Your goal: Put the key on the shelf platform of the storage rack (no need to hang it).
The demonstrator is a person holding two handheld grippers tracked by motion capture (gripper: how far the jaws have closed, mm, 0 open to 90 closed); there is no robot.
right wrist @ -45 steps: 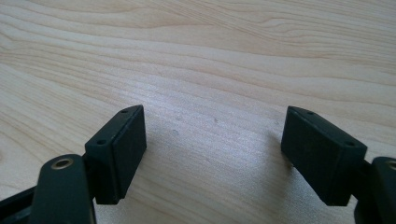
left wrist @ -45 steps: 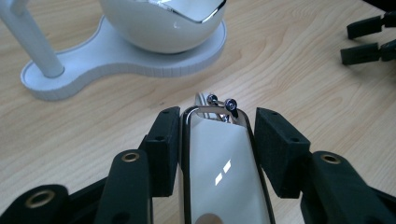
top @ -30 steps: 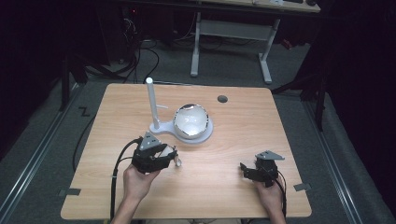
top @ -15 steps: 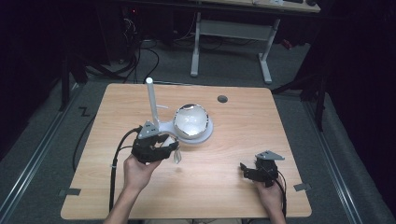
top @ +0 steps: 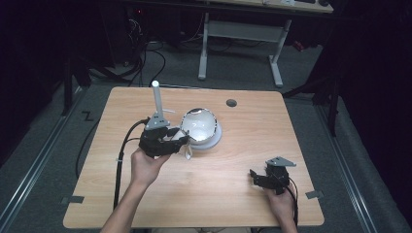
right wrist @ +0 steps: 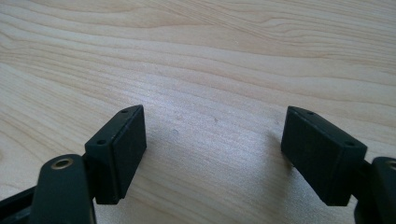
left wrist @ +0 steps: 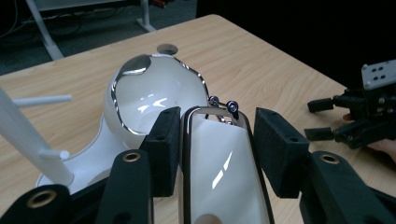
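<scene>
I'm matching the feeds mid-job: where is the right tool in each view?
High view: the right tool is at the lower right of the table, jaws open and pointing left.
Left gripper view: it is at the right edge, beyond the chrome-rimmed white piece clamped in the left tool.
Right gripper view: its own black jaws rise from the bottom, open over bare wood.
Shared landmark: the light wooden table top.

Around my wooden table (top: 233, 194)
A round cable hole (top: 231, 103) sits toward one o'clock; a white desk frame (top: 240, 36) stands at twelve, cables (top: 141, 58) tangled at eleven.
</scene>
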